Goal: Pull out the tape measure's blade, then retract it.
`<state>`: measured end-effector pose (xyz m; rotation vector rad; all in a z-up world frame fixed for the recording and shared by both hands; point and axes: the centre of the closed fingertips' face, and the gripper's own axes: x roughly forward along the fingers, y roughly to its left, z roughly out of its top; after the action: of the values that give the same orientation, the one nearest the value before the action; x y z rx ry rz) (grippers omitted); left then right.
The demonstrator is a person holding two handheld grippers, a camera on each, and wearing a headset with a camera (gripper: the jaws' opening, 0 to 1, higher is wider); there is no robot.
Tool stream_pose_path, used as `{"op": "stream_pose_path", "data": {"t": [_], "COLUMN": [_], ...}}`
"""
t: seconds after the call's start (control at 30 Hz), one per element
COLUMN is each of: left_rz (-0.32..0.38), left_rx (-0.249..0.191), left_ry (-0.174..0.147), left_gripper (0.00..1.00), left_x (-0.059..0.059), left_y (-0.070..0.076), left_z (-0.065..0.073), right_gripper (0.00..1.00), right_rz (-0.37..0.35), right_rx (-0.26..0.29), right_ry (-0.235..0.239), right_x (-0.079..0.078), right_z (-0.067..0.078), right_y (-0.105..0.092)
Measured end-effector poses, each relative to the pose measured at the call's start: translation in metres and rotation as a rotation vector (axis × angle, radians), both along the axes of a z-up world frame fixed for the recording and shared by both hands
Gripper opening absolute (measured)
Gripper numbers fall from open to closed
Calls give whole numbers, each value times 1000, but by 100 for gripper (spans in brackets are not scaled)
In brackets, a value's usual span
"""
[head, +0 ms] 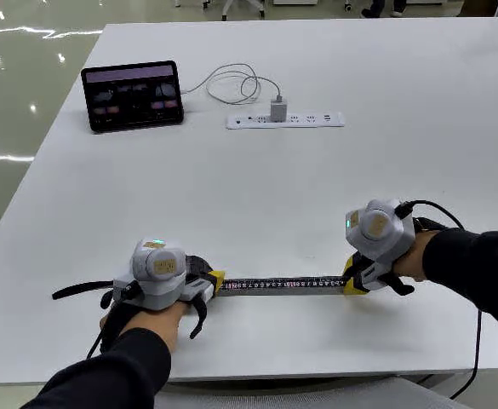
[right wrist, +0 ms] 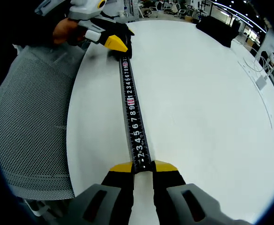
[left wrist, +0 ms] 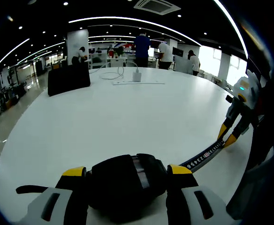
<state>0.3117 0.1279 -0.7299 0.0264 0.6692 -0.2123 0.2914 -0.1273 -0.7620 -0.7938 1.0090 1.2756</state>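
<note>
Black tape measure case (left wrist: 127, 183) sits near the front edge of the table (head: 317, 187), clamped in the left gripper (left wrist: 126, 170). The right gripper (right wrist: 142, 167) pinches the tip of the blade (right wrist: 133, 117). Best to guide it straight and low, with the case steady.

The white table (head: 317, 196) carries at its far left a dark tablet (head: 133, 95), propped up with the screen lit. To its right a white power strip (head: 285, 120) lies flat with a white charger (head: 278, 110) plugged in. A pale cable (head: 231, 83) runs in loose loops from the charger toward the tablet, apparently reaching it, and a grey mesh chair back (right wrist: 31, 117) stands at the near edge, with glossy floor (head: 19, 102) left of the table.
</note>
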Motion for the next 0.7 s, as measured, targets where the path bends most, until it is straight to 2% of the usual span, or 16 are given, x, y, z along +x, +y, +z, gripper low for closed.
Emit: {"op": "stream_pose_path", "data": {"t": [0.2, 0.4, 0.7], "left_rz": [0, -1, -1], "left_rx": [-2, -2, -4], "left_ry": [1, 1, 1], "left_gripper": [64, 64, 64], "left_x": [0, 0, 0], "left_y": [0, -1, -1], "left_z": [0, 0, 0], "right_gripper": [10, 10, 10], "right_rz": [-12, 21, 29], "right_rx": [2, 15, 32], "right_ry": [-16, -41, -38], "right_x": [-1, 0, 0], "right_z": [0, 1, 1], "right_y": [2, 5, 8]}}
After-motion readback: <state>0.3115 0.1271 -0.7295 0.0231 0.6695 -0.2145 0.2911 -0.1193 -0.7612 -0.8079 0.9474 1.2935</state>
